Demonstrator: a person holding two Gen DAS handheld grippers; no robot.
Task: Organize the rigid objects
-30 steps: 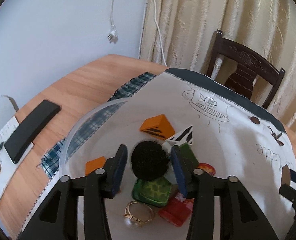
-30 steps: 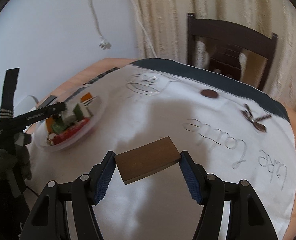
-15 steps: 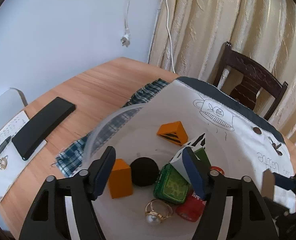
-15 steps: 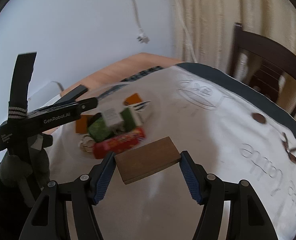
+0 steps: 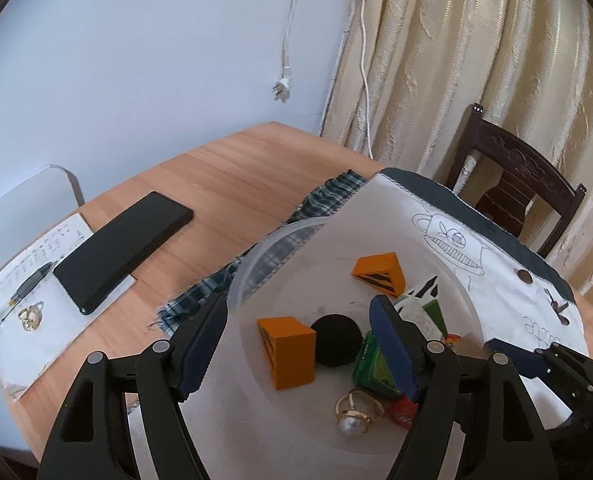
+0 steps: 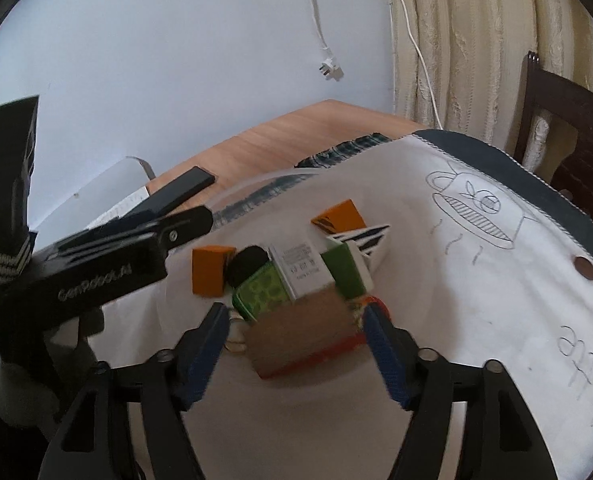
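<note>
Step in hand looks like drop-off: right gripper (image 6: 296,344) hangs over the clear bowl (image 5: 256,252), brown wood block (image 6: 302,328) between its fingers. Fingers look spread wider than the block, gaps both sides, frame blurry, so can't tell if it's still gripped or just let go. Left gripper (image 5: 298,344) is spread wide, holding nothing, poised above the bowl w/ the black ball (image 5: 336,340) and near orange block (image 5: 288,350) under it. Bowl already holds a far orange striped wedge (image 5: 378,276), green items, white box (image 6: 300,272), red piece, pearl ring (image 5: 356,414). Next, imo: confirm block is released clear of the pile, pull right gripper up w/o clipping the left one, which sits close on its left. Surface: round wood table (image 5: 224,172), white cloth w/ cup sketch (image 5: 496,280) over plaid cloth, bowl on top. Far left: black slab (image 5: 124,248), notepad, pen. Room: pale wall, dangling plug, beige curtain, dark chair (image 5: 516,184) far right.
</note>
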